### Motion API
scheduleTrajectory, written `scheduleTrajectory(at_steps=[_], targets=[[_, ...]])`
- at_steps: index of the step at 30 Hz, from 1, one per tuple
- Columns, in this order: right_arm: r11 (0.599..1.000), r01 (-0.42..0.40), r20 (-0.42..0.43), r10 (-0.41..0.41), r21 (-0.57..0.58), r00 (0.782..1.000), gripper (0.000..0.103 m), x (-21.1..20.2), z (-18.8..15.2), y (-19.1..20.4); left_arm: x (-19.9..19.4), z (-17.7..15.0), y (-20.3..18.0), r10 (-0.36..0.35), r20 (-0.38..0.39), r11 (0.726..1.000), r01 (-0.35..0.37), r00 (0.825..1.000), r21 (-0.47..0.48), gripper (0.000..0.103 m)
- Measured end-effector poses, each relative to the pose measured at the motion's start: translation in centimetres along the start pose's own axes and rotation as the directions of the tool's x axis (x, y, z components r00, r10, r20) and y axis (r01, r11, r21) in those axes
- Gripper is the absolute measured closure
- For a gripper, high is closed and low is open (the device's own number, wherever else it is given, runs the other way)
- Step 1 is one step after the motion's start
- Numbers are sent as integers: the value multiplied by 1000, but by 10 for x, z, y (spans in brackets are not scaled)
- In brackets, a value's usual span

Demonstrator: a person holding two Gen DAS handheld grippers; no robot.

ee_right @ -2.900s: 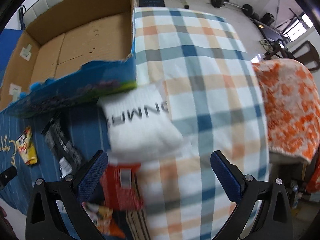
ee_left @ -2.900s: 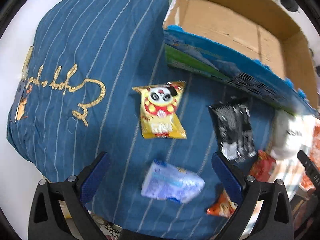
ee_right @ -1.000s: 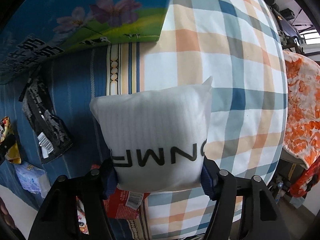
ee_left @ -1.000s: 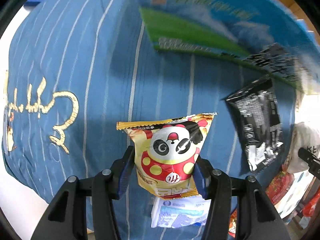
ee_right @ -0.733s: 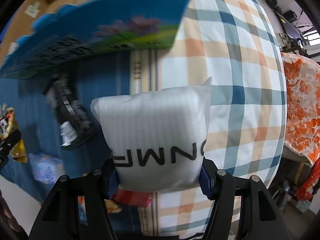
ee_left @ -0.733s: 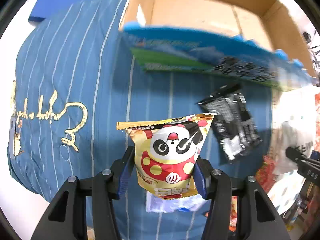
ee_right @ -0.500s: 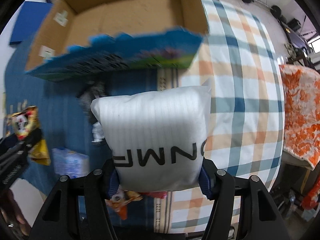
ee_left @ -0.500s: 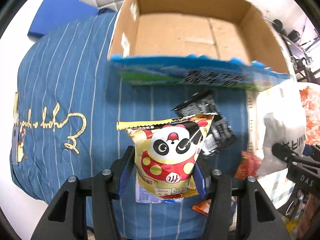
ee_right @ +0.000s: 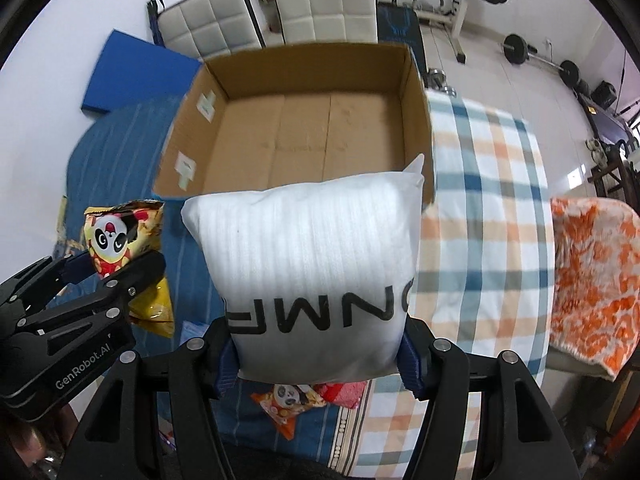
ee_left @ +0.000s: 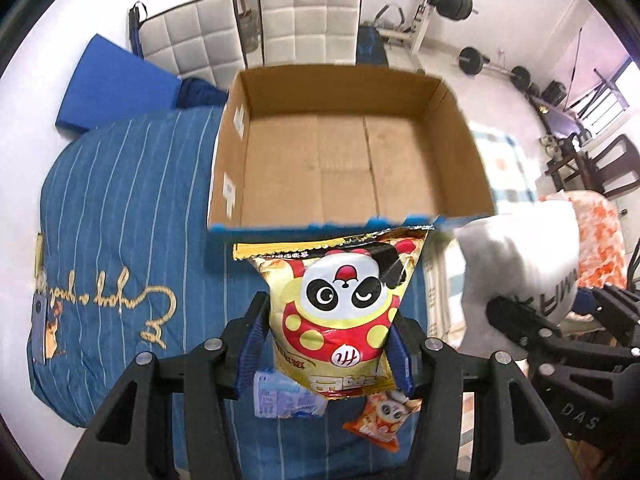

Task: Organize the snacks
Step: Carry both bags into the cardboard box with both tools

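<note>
Ahead of both grippers, beyond the held packets, one open cardboard box (ee_left: 344,160) is seen on the bed, its floor bare and its long axis running across the view. It rests partly on the one blue striped quilt (ee_left: 120,216) and partly on the one checked sheet (ee_right: 488,208). In the left wrist view the near box wall stands just past the top edge of the held packet; in the right wrist view the bag's top overlaps the box's near right corner, so neither hand is judged clearly nearer. The coming move is judged a carry forward over that near wall.

One white bag (ee_right: 316,276) lettered in black is clamped by its lower sides between the pads of the right gripper (ee_right: 316,356), jaws part-way apart around it. One yellow panda packet (ee_left: 340,312), long axis pointing toward the box, is pinched by its lower half in the left gripper (ee_left: 324,352), jaws drawn in close.

Left on the quilt below, three smaller packets are counted: one pale blue packet (ee_left: 286,398), one orange panda packet (ee_left: 382,420) and one red packet (ee_right: 342,392) beside it.
</note>
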State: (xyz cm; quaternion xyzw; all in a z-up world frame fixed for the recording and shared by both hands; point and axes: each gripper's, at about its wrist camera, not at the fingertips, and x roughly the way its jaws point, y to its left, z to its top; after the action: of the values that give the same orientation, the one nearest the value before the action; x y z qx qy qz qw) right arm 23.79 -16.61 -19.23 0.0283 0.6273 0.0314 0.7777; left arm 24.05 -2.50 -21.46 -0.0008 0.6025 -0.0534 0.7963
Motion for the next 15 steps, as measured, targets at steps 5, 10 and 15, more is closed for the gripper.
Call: scheduleTrajectory(at_steps=[5,10,15], targets=[[1000,-9,41,9,-3,999,37,-15,24,-5,-14,29,-2,-23,45,1000,23,999,4,52],[1000,-8,56,8,8,998,37,-10,61,-16,-10,72,1,-46,59,999,46,997,9,52],[1000,13,58,-13,9,998,37,11,102,-25,14,113,3,-67,27,998,67,997,-4,52]])
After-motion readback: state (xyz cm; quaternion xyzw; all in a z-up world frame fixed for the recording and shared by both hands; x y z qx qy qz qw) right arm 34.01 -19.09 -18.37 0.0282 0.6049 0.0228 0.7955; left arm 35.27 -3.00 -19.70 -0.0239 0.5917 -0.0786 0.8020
